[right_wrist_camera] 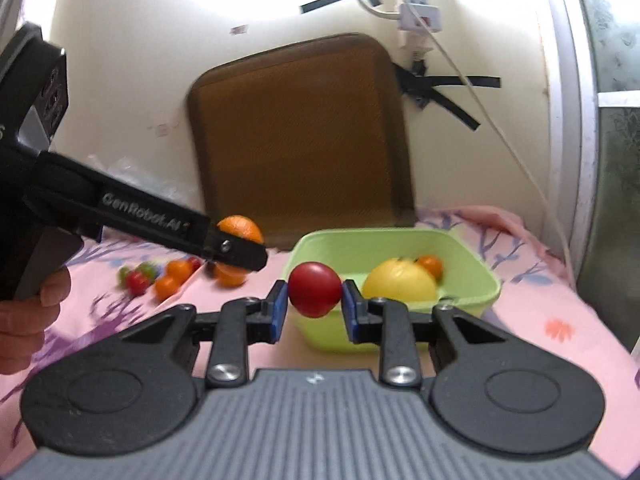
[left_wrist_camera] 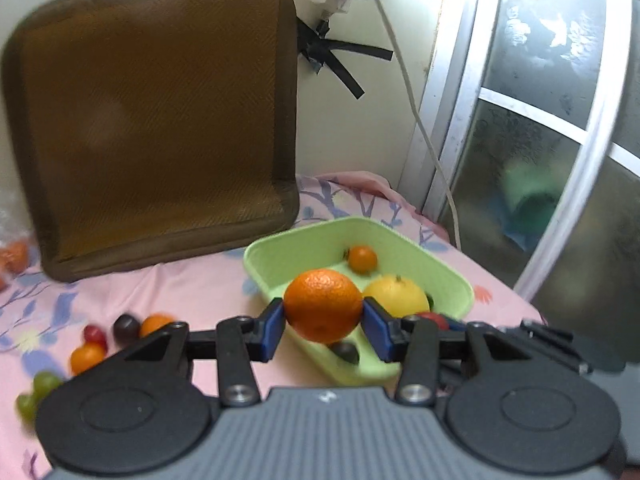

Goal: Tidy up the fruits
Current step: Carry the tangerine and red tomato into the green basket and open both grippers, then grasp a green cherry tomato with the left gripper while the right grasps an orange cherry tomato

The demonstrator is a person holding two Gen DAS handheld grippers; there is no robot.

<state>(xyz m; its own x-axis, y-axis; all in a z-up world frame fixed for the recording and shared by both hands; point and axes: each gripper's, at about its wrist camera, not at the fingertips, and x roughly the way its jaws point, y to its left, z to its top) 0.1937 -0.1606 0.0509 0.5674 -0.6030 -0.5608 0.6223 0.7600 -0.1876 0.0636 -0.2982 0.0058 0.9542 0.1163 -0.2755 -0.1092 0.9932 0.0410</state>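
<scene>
- Two hand-held grippers each pinch fruit: the left hand-held gripper point(left_wrist_camera: 323, 322) clamps an orange point(left_wrist_camera: 323, 305) above the green tray point(left_wrist_camera: 460, 280).
- The right hand-held gripper point(right_wrist_camera: 313, 305) squeezes a red fruit point(right_wrist_camera: 315, 289) at the tray's near rim.
- Small fruits point(left_wrist_camera: 96, 344) lie scattered on the pink sheet point(left_wrist_camera: 168, 292).

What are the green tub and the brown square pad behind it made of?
The green tub looks like moulded plastic: smooth, matte, with rounded corners. The brown pad seems to be woven straw or rattan, showing a fine weave, edged in brown cloth. Neither is certain.
</scene>
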